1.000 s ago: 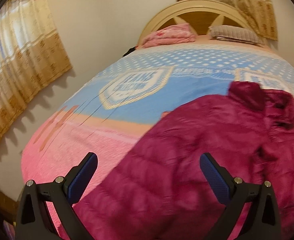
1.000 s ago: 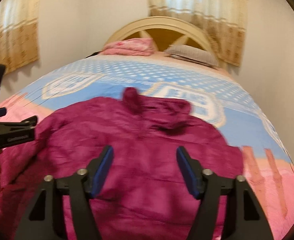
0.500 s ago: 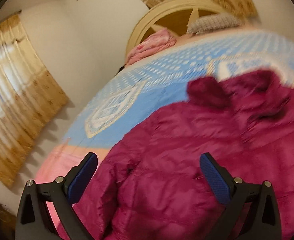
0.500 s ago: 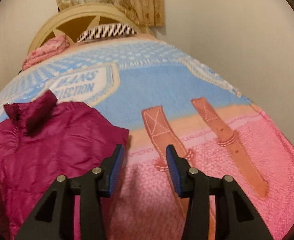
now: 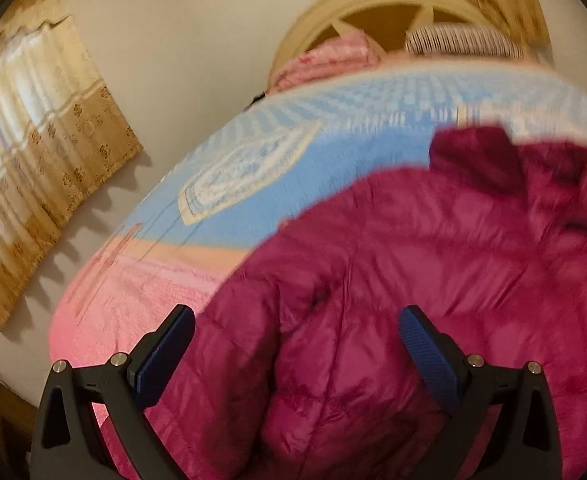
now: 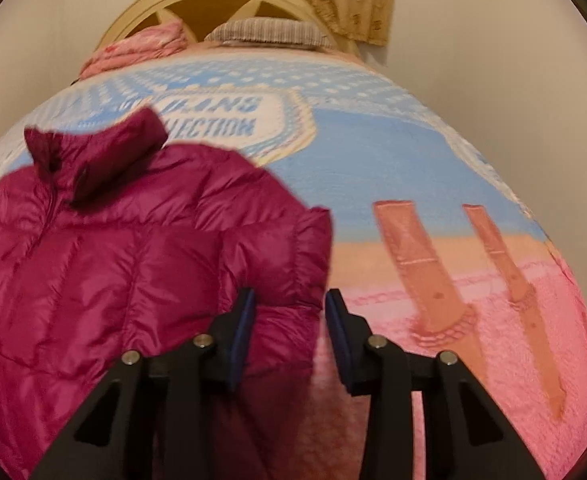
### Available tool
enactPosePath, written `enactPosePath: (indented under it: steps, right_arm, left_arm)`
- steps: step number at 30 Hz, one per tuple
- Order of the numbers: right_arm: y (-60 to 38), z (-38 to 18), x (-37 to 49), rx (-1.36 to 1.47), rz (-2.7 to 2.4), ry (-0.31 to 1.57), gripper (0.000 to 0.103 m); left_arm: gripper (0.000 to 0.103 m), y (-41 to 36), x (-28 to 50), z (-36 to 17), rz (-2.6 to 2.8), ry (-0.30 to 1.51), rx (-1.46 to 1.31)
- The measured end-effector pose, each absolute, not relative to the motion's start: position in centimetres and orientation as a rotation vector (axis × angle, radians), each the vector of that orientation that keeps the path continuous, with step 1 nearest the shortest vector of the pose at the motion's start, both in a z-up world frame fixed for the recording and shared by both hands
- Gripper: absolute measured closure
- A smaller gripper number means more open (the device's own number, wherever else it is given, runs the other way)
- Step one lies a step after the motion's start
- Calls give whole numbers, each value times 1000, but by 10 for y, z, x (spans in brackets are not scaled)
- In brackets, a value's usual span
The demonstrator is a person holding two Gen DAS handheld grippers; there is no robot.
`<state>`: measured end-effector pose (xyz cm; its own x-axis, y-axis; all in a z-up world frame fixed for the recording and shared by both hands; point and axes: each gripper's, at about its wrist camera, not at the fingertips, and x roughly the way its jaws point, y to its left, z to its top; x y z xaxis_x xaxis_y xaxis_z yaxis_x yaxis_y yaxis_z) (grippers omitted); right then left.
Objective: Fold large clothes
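From the left wrist view, one magenta puffer jacket (image 5: 433, 280) lies spread on the bed cover (image 5: 253, 192), front up, collar toward the headboard (image 5: 377, 4). The left gripper (image 5: 295, 344) hangs over the jacket's left sleeve side with its jaws spread wide, holding nothing. I judge folding has barely begun: the body looks flat and unfolded (the picture is blurred, so fine creases are hard to read). Two pillows rest below the headboard, one pink (image 5: 325, 60) and one striped (image 5: 461, 40); one curtain (image 5: 33, 140) hangs far from it.

From the right wrist view, the same single jacket (image 6: 113, 260) shows its right sleeve lying along its body. The right gripper (image 6: 287, 332) sits at that sleeve's outer edge, jaws partly parted, fabric between them but not yet pinched. Sleeve folds and body folds all appear left to do.
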<state>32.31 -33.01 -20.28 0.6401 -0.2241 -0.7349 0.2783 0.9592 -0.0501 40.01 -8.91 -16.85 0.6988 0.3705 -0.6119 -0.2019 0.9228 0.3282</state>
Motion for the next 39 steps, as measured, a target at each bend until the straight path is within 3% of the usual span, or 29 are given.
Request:
enactPosePath:
  steps: [3,6,13,39]
  right_arm:
    - [-323,-178,308,79,-289,763,62]
    - [-308,-166,305,103,-206,735,52]
    - [-276,-212,322,87,-130,834,52]
    - [-255,-227,326,-40,-192,865,50]
  left_arm:
    - [1,-102,393,-148,260,699,209]
    - [1,-120,395,-154,187,736,218]
    - [1,-140,406,-219,205,800,323]
    - [1,-132,408,-233,149,834,221]
